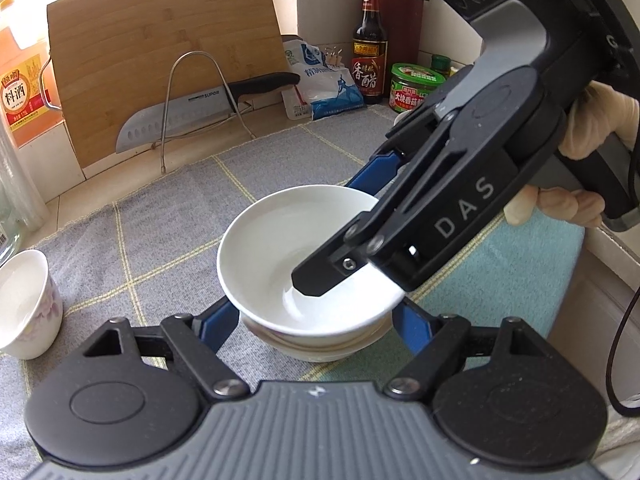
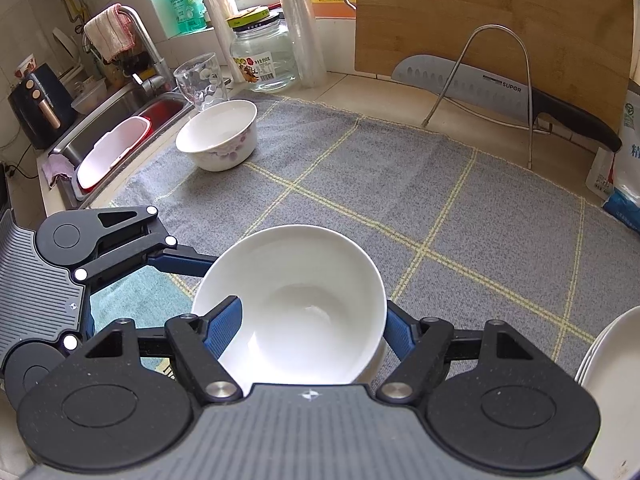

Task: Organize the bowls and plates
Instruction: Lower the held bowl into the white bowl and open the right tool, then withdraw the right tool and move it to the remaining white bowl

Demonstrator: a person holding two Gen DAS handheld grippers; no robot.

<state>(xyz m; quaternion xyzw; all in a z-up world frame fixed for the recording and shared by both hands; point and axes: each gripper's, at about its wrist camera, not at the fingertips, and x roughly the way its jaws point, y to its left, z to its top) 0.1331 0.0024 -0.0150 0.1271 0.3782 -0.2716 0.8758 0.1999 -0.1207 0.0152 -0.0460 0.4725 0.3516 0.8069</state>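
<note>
A grey checked cloth [image 2: 360, 184] covers the counter as a soft bed for crockery, with a bamboo cutting board [image 1: 160, 52] leaning at the back behind a wire stand that carries a knife [image 1: 180, 120], out of the working space. A stack of white plates [image 2: 612, 380] shows at the right edge of the right wrist view, apparently already gathered. A floral bowl [image 2: 220, 140] stands alone, well apart near the sink and probably still to be collected. The task's main thing, a plain white bowl [image 1: 280, 248], sits nested on the lower bowls [image 1: 312, 346] where the grey cloth meets a teal towel [image 1: 500, 280], so a bowl stack seems to be forming here. The left gripper [image 1: 314, 312] reaches low with a finger on each side of the lower bowls, seemingly to steady them. The upper bowl's rim hides the pads, so whether they press cannot be told. The right gripper [image 2: 310, 320], carried by a gloved hand [image 1: 592, 120], comes down over the top bowl. One blue finger [image 2: 224, 328] lies inside it near one wall and the other sits just outside the opposite wall. The inner pad faces bare porcelain, so its jaws stand released around the bowl rather than clenched on it, which fits a bowl just seated or about to be adjusted.
</note>
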